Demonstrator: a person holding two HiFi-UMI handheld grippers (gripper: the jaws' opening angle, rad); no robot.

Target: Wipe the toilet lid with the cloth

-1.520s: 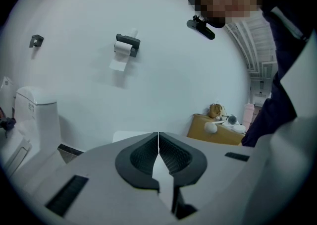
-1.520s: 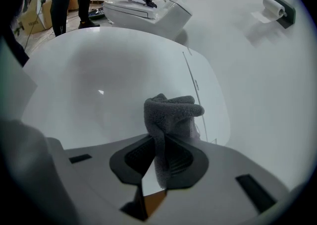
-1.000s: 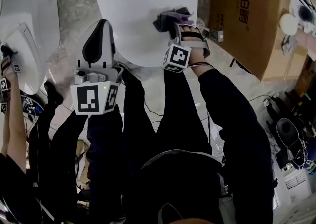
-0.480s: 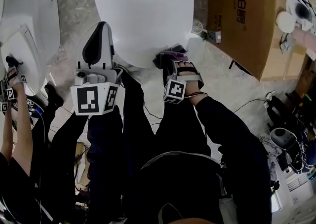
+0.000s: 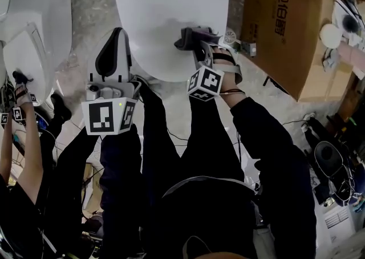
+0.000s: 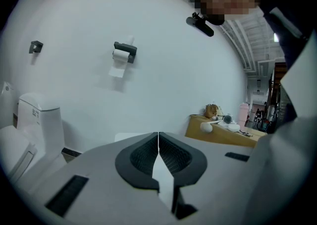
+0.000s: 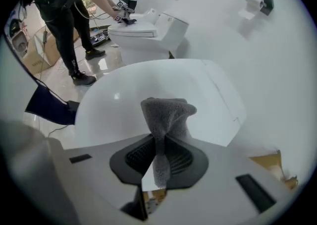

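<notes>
Currently grey cloth (image 7: 166, 115) clamped between right gripper (image 7: 159, 145) jaws, held over white toilet lid (image 7: 124, 95); left gripper (image 6: 158, 142) jaws pressed together, nothing held.

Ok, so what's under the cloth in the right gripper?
The white toilet lid lies under the cloth pinched in the right gripper. The patch of lid directly beneath the cloth is covered, so contact there cannot be seen.

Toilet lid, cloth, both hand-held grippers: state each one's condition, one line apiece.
toilet lid: down, closed.
cloth: bunched, pinched between jaws, at the lid's right edge.
right hand-held gripper: shut on the cloth.
left hand-held gripper: jaws together, empty.
</notes>
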